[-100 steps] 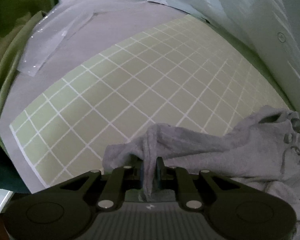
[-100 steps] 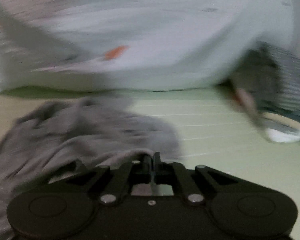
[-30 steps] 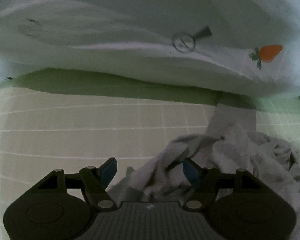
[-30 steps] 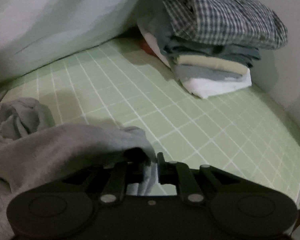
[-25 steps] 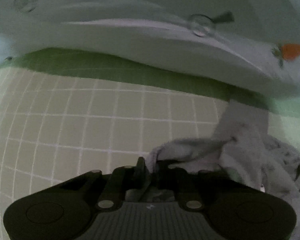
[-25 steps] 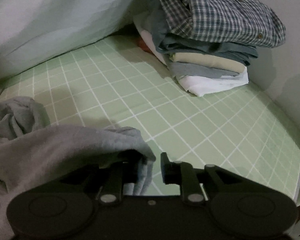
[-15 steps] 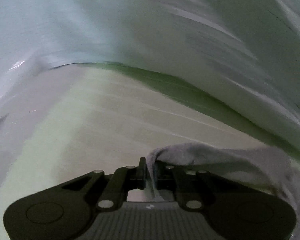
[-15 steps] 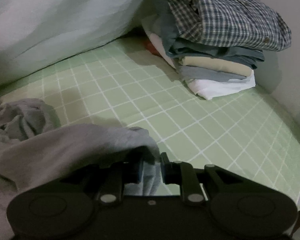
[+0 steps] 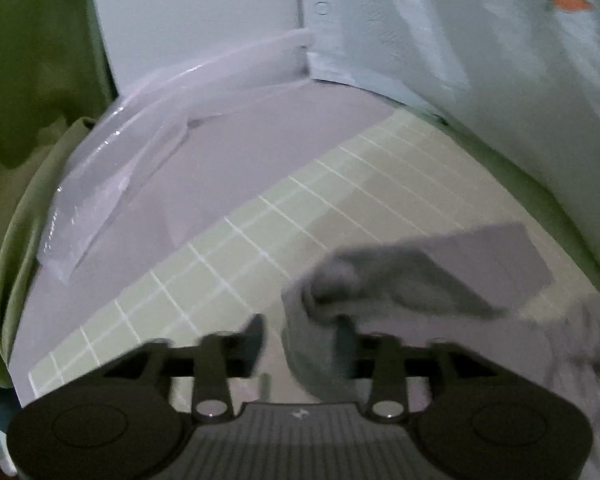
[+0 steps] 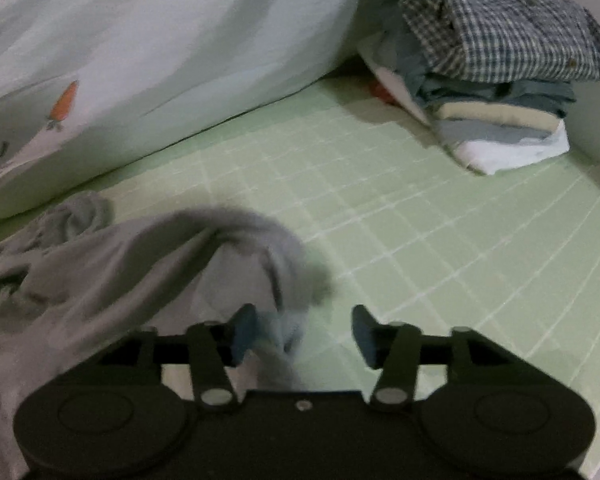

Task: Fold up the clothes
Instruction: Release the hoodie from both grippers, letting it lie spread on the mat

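Note:
A crumpled grey garment lies on the green gridded mat. In the left wrist view a fold of it drapes between the fingers of my left gripper, whose jaws stand apart. In the right wrist view the same grey garment spreads to the left, and a fold hangs by the left finger of my right gripper, whose jaws are wide apart. Both views are motion-blurred around the cloth.
A pale duvet with a carrot print lies along the far side of the mat. A stack of folded clothes topped by a checked shirt stands at the far right. Clear plastic wrap and green fabric lie at the left.
Both grippers have opened and let go of the grey garment, which they held shut half a second ago. The left wrist view has swung left toward the mat's edge.

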The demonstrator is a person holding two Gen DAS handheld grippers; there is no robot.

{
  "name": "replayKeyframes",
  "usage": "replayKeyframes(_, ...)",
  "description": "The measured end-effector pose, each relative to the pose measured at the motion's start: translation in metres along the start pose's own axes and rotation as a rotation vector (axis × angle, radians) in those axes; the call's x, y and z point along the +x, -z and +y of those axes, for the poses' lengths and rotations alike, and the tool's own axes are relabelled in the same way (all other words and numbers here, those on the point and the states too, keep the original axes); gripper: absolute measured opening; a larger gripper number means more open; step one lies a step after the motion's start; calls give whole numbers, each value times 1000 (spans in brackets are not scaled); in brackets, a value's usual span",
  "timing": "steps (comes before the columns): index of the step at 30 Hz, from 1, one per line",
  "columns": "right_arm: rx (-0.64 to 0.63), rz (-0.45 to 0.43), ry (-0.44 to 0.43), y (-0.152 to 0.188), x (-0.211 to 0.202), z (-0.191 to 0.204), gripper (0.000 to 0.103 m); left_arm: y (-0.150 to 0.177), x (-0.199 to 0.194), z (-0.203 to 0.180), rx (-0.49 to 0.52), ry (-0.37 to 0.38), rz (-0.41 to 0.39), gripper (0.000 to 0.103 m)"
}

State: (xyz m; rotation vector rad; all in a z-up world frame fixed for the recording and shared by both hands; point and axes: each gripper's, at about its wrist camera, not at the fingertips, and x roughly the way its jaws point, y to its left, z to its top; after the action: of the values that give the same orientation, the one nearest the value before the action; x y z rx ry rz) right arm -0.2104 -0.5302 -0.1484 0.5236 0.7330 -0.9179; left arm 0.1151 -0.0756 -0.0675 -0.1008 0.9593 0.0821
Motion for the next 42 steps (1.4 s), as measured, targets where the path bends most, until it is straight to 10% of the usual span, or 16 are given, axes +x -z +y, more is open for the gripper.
replayKeyframes(12,-46,166,-130,60,-17,6,69,91,-64,-28,219,160,61,65)
replayKeyframes(19,-273,153,-193,65,-30,-3,6,139,-86,-49,265,177,88,65)
replayKeyframes(25,-344,89,-202,22,-54,-58,5,172,-103,-81,282,194,91,65)
replayKeyframes(30,-325,-23,-32,-39,-52,-127,8,198,-117,-111,299,196,102,65)
replayKeyframes(34,-332,-58,6,-57,-41,-158,32,215,-129,-131,339,185,103,67)
replayKeyframes(42,151,-1,-144,-48,-20,-203,49,232,-144,-138,333,132,113,70)
